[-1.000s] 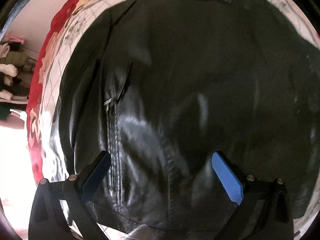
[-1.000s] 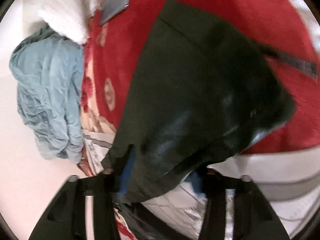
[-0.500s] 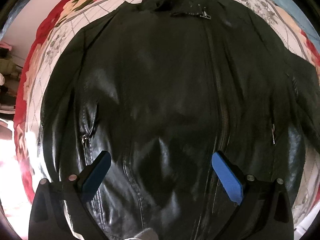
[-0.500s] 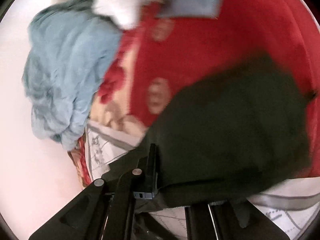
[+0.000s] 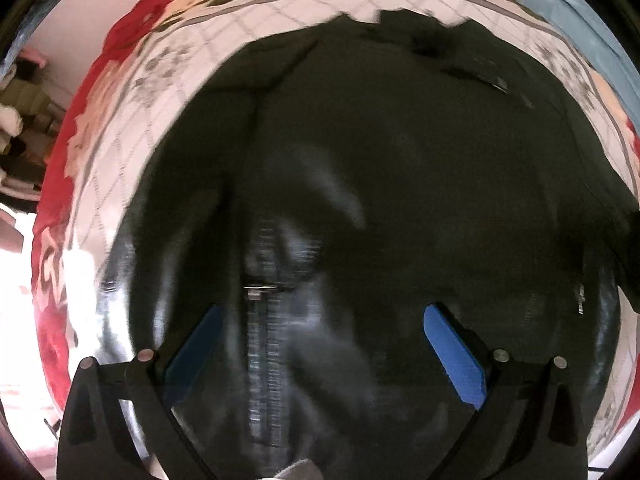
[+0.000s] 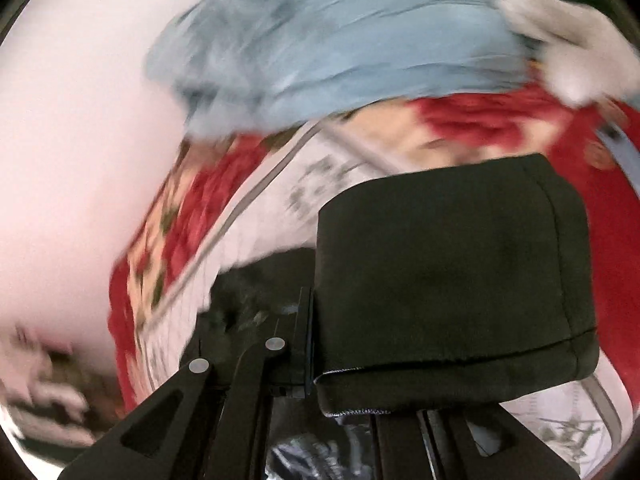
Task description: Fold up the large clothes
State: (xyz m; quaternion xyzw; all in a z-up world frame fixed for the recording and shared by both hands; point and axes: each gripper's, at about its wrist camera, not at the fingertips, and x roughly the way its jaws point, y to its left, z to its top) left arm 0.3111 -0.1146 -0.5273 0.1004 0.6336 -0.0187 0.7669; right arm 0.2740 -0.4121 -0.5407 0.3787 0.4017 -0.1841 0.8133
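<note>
The black leather jacket [image 5: 400, 200] is spread front-up on the floral bedspread [image 5: 120, 128], directly beneath and ahead of the left tool [image 5: 320, 344], whose blue pads stand wide apart, holding nothing. Long axis runs away from that tool: collar at the far end, hem nearest. The right tool [image 6: 316, 344] is clamped on a jacket sleeve [image 6: 452, 280], lifted at the right side. The inward sleeve fold is judged to fall to the right tool, being nearer

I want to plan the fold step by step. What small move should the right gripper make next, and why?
Probably carry the sleeve inward over the jacket body. The right gripper is shut on the sleeve's cuff end, held above the floral blanket, while the left gripper is open over the flat-lying jacket.
</note>
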